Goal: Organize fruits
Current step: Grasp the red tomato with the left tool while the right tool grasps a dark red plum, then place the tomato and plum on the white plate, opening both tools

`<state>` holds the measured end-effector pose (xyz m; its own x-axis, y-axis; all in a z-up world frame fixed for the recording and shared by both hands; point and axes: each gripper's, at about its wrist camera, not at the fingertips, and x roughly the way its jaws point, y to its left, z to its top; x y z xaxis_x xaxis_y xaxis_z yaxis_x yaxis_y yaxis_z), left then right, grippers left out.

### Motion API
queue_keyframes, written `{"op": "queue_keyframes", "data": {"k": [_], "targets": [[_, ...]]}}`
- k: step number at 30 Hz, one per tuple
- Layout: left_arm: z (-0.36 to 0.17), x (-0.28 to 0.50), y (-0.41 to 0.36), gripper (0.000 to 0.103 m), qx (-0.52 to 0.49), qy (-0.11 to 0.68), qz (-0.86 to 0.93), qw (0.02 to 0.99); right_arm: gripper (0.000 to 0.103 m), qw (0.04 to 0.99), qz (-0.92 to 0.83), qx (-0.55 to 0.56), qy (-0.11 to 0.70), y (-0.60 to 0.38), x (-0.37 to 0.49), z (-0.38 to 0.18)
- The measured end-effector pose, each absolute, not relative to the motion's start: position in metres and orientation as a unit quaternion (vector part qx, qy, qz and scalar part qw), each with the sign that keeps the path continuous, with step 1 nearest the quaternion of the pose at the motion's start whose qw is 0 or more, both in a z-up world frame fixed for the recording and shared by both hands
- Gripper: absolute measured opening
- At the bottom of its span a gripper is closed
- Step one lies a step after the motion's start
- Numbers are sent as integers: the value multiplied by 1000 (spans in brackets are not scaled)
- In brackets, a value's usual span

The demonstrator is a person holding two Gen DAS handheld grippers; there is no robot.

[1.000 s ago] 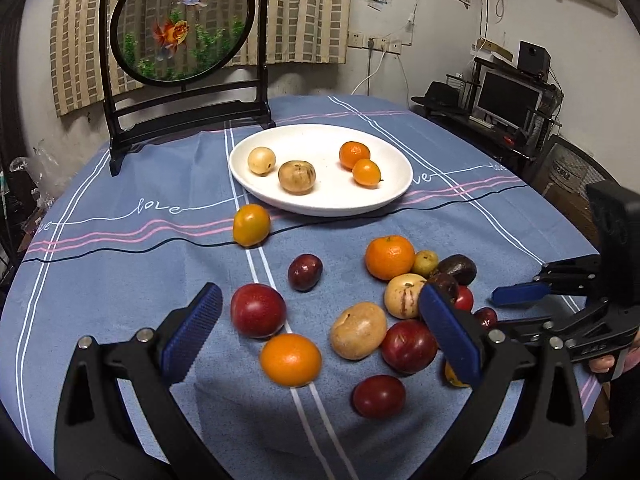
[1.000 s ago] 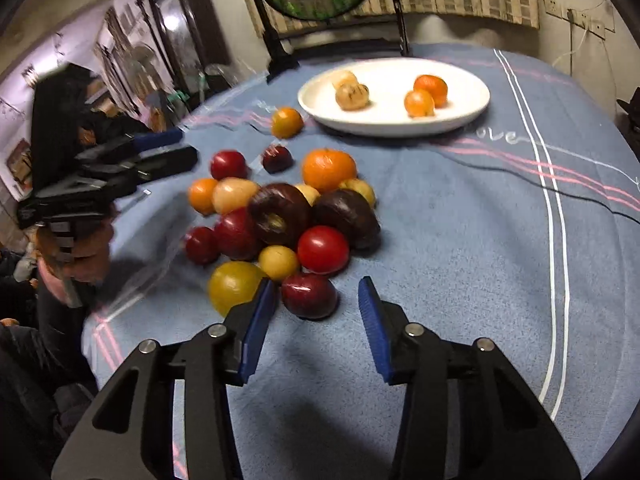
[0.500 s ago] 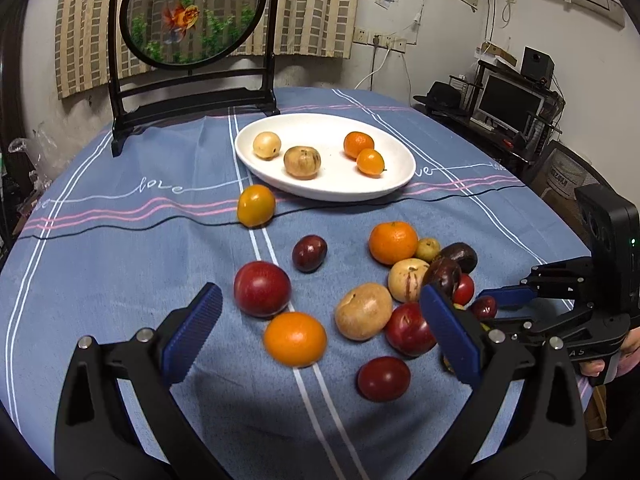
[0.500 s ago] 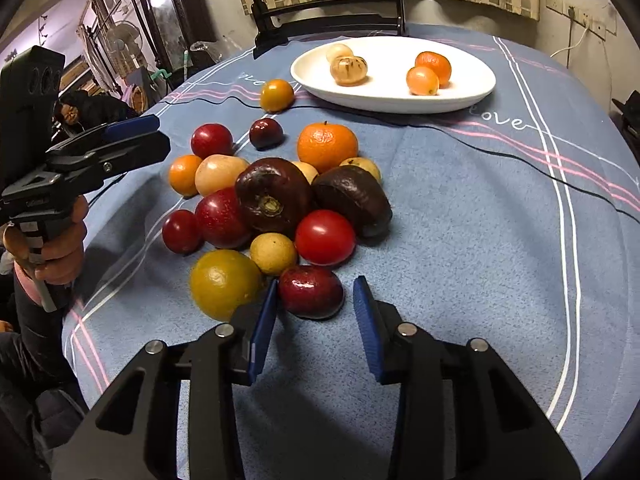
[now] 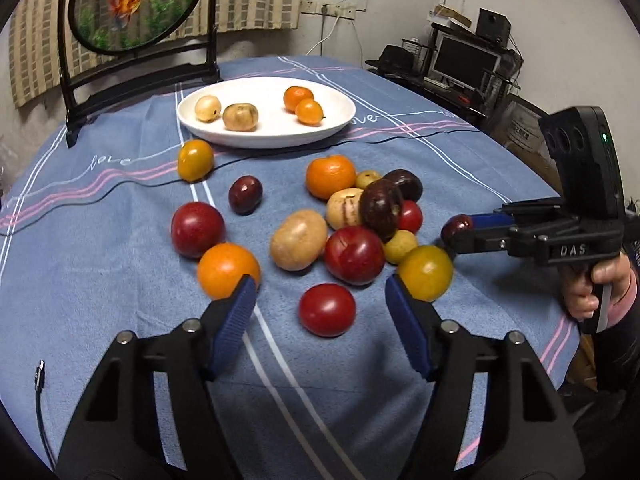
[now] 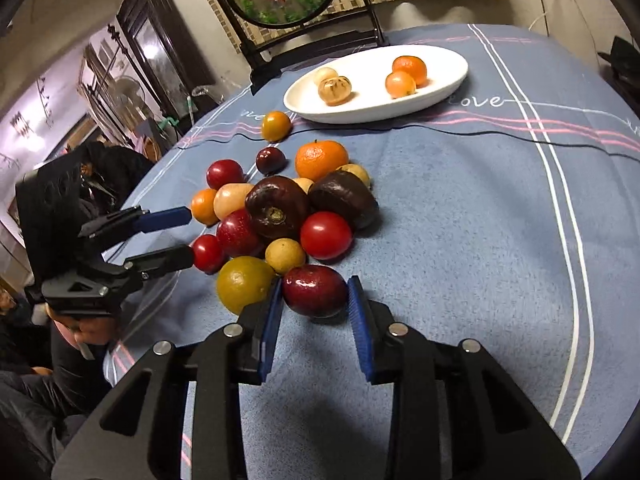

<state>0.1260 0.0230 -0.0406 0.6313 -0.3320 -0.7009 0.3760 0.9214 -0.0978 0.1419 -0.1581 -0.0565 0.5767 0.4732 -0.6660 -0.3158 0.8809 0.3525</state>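
Since the earlier frames both grippers have advanced on the fruit pile on the blue tablecloth (image 5: 460,152), and the dark red plum (image 6: 315,290) that lay ahead of the right gripper (image 6: 315,304) now sits between its blue pads. White plate (image 5: 340,120), at the far side of the cloth and well apart from the pile, already carries four fruits and is judged the destination. Right gripper: jaws clamped on the plum, pads touching its flanks, its long axis lying across the jaws; it is the nearer hand to lifting. Left gripper (image 5: 320,312): jaws half apart and closing, gripping nothing; the red tomato (image 5: 327,309) lies straight ahead between the pads, untouched, with an orange (image 5: 228,269) just beside the left pad and a yellow-green citrus (image 5: 425,272) behind the right one.
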Motion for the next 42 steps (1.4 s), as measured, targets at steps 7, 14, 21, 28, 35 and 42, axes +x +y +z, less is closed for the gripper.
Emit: {"op": "queue_keyframes", "data": {"k": [7, 14, 21, 28, 35, 42], "targets": [[-53, 136, 17, 45, 44, 420, -196, 885, 33, 883, 225, 107, 397, -161, 141, -55], [-61, 138, 7, 41, 68, 438, -193, 875, 33, 884, 227, 116, 392, -164, 138, -54], [-64, 141, 8, 39, 65, 448, -188, 872, 33, 884, 227, 118, 390, -164, 137, -53], [-63, 142, 12, 33, 55, 449, -185, 873, 33, 884, 227, 110, 392, -162, 136, -54], [-62, 142, 13, 33, 49, 447, -187, 873, 33, 884, 226, 109, 395, -161, 137, -55], [-56, 139, 16, 33, 37, 441, -200, 874, 33, 877, 240, 100, 404, -156, 145, -50]]}}
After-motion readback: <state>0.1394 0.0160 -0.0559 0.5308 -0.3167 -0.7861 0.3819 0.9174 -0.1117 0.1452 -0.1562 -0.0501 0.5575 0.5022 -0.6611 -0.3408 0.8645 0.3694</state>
